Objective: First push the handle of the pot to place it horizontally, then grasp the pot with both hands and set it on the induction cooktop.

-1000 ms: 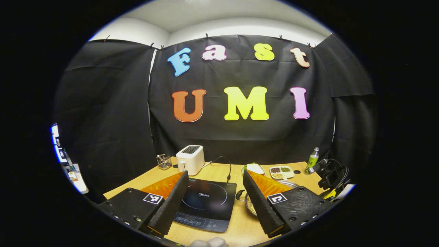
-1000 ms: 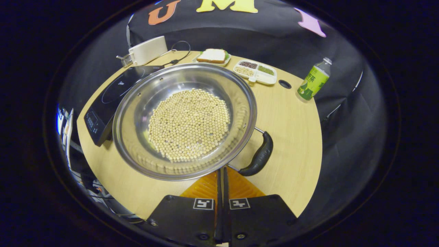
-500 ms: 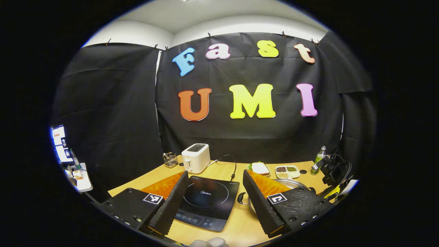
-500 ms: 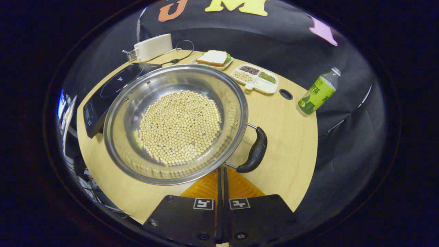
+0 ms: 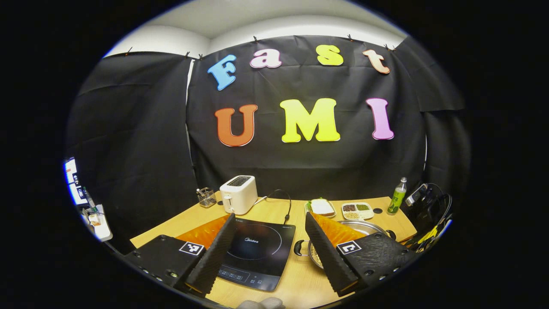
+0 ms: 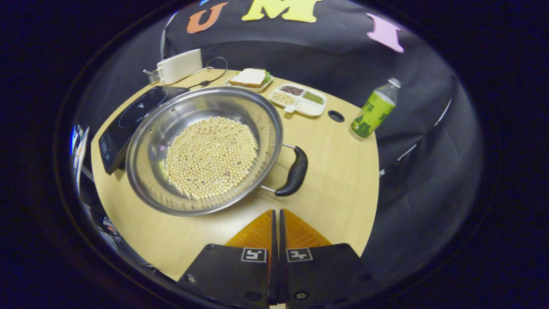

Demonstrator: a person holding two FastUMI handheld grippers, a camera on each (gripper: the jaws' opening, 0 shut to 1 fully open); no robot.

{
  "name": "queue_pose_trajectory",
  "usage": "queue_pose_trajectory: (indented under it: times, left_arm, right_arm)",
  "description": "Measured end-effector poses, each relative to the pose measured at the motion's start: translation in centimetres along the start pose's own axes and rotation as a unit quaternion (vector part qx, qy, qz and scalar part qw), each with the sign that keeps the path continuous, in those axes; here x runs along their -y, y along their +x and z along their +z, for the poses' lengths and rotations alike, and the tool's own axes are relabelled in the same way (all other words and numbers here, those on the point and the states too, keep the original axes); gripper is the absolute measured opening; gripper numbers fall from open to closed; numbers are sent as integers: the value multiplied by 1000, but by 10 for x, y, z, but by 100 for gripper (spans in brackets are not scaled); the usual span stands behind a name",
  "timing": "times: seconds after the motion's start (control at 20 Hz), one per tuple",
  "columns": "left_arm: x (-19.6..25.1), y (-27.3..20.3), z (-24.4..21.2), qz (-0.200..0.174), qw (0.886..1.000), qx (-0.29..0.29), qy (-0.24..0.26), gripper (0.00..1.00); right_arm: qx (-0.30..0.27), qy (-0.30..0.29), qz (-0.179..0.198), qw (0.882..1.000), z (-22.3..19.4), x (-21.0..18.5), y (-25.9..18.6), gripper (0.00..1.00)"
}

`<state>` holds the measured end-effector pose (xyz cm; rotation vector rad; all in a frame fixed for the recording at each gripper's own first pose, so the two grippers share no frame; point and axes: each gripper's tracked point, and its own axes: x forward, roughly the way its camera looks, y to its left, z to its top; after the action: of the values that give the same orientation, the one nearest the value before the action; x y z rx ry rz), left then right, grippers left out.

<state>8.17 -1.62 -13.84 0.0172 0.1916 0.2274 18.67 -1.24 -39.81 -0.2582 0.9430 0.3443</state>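
Right gripper view: the pot (image 6: 203,150) sits on the wooden table (image 6: 339,171), full of pale beans (image 6: 212,156), its near black handle (image 6: 293,172) pointing toward the table's right side. The right gripper (image 6: 276,214) hangs just short of the rim, jaws pressed together, nothing between them — bare tabletop separates the tips from pot and handle. The cooktop (image 6: 128,120) lies just beside the pot's left flank; the pot's rim hides that edge, so contact cannot be told.

Left gripper view: the left gripper (image 5: 270,219) is held wide open and empty, above the near table edge, framing the cooktop (image 5: 257,253). The pot (image 5: 364,227) is half hidden behind the right finger; its far-side handle (image 5: 299,248) shows near the cooktop's right edge, a strip of table between them.

Rear of table: toaster (image 5: 238,194), sandwich plate (image 6: 250,79), divided dish (image 6: 300,99), green bottle (image 6: 374,113) — well apart from the pot. Open wood lies right of the pot.
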Motion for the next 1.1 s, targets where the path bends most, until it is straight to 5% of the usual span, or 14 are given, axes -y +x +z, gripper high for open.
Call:
queue_pose_trajectory:
  times: [0.2, 0.45, 0.7, 1.1]
  left_arm:
    - [3, 18, -19, -49, 999, -17, 12, 96]
    - [13, 46, -64, -113, 991, -70, 1, 96]
    - [30, 75, -110, -128, 984, -127, 0, 96]
    - [62, 122, -173, -103, 974, -200, 6, 96]
  right_arm:
    - [30, 48, -25, 998, -6, 7, -32, 13]
    - [74, 101, -60, 990, 4, 5, -61, 84]
    - [86, 154, -35, 984, 18, -12, -52, 92]
    - [69, 137, 3, 988, 58, -9, -2, 88]
